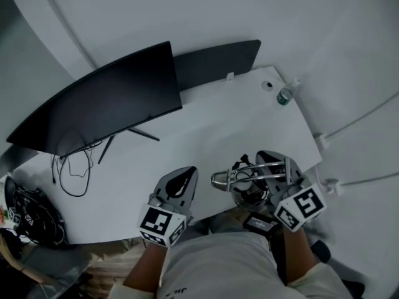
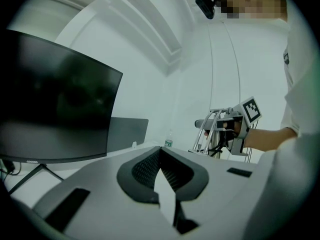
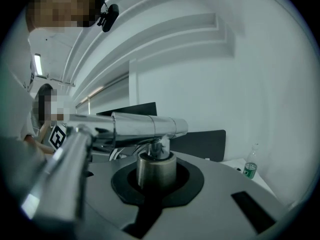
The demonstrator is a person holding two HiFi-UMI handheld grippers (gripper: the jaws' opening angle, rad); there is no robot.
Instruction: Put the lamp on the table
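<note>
The lamp (image 1: pixel 248 178) is a chrome desk lamp with folded arms and a tube-shaped head. It hangs over the front right edge of the white table (image 1: pixel 218 123). My right gripper (image 1: pixel 275 162) is shut on it. In the right gripper view a metal cylinder of the lamp (image 3: pixel 156 170) sits between the jaws of that gripper (image 3: pixel 157 181), with the lamp's head lying across above it. My left gripper (image 1: pixel 179 185) hovers over the table's front edge, left of the lamp. Its jaws (image 2: pixel 161 156) are shut and hold nothing. From the left gripper view the lamp (image 2: pixel 214 129) shows at the right.
A large black monitor (image 1: pixel 106 104) stands on the table's left half, with a second dark screen (image 1: pixel 215 61) behind it. A small bottle (image 1: pixel 285 95) is at the far right corner. Loose cables (image 1: pixel 75 167) lie under the monitor. A pile of cables (image 1: pixel 25 207) sits off the left end.
</note>
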